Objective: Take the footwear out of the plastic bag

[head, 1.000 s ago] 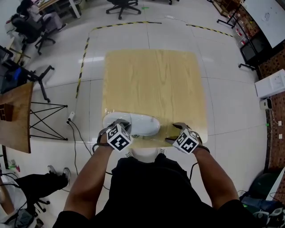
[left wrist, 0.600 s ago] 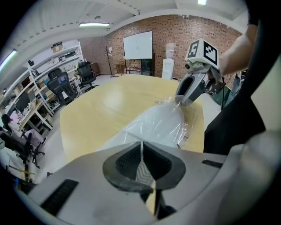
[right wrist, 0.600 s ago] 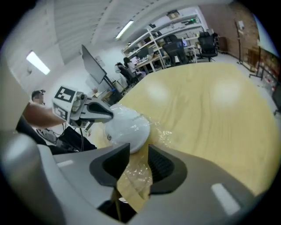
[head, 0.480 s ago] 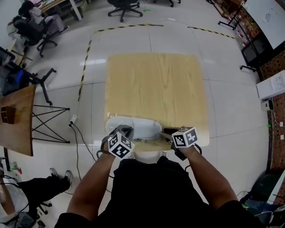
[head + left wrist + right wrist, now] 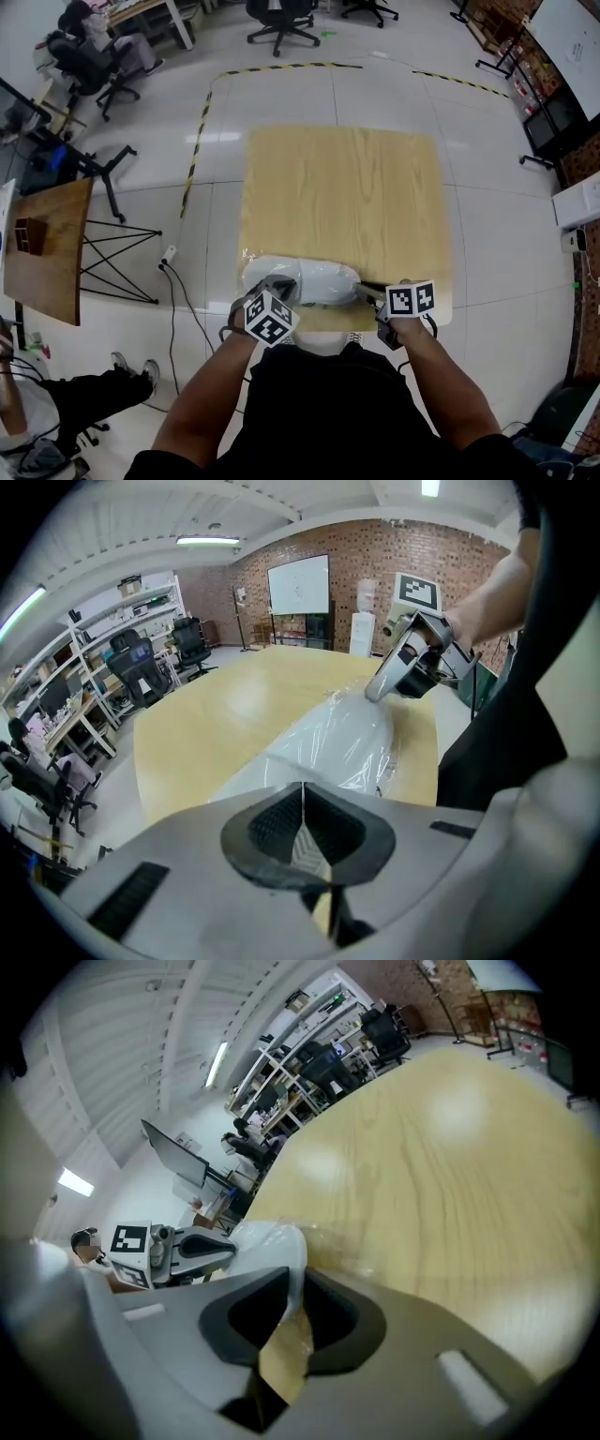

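A clear plastic bag (image 5: 302, 279) with white footwear showing through it lies along the near edge of the wooden table (image 5: 342, 192). My left gripper (image 5: 281, 290) is at the bag's left end, and in the left gripper view its jaws (image 5: 303, 797) are shut with the bag's film (image 5: 330, 745) pinched between the pads. My right gripper (image 5: 368, 292) reaches in at the bag's right end. Its jaws (image 5: 297, 1276) are closing, and the bag's edge (image 5: 273, 1237) runs between its pads. Each gripper shows in the other's view: right gripper (image 5: 382, 690), left gripper (image 5: 217, 1246).
The bag lies close to the table's near edge, against the person's body. On the floor are black-and-yellow tape (image 5: 194, 155), a cable (image 5: 183, 286) and office chairs (image 5: 278, 17). A small wooden side table (image 5: 47, 248) stands at left. A person sits at far left (image 5: 89, 42).
The right gripper has moved left to the bag's right end and its wide-open jaws have closed onto the bag's edge. The left gripper has stayed at the bag's left end.
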`<state>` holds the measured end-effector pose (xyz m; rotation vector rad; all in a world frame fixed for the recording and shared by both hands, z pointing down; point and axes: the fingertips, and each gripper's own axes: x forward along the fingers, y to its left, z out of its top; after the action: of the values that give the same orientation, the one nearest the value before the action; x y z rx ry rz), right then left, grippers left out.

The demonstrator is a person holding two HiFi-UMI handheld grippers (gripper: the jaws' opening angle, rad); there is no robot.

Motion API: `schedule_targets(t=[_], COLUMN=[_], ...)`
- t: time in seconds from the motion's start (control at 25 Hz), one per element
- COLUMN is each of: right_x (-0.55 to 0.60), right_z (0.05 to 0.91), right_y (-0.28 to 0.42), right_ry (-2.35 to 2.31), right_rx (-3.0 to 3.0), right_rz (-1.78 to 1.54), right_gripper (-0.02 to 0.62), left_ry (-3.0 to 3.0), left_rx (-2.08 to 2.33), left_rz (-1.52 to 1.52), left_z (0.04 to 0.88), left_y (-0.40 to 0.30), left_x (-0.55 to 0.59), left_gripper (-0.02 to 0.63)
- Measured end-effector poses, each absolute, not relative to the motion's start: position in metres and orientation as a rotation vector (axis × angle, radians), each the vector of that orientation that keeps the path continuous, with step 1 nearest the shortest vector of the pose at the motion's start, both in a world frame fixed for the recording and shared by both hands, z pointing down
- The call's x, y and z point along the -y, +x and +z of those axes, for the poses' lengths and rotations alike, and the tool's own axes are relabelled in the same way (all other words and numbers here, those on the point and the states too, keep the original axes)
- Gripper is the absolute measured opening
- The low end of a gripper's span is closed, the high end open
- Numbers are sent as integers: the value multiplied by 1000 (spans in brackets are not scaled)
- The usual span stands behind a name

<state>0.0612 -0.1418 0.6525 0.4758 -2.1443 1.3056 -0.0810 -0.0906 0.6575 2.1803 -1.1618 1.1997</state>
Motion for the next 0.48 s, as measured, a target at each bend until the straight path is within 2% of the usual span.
schedule_targets(t=[0.48], right_x=[159], right_z=[655], right_y=[177], right_ry=[768], right_rx=[2096], right_rz=[1490], right_gripper=[44], left_ry=[2193], left_rx=[1122], left_rz=[1362], left_z=[670], left_y=[-90], left_x=[93], left_gripper=[9])
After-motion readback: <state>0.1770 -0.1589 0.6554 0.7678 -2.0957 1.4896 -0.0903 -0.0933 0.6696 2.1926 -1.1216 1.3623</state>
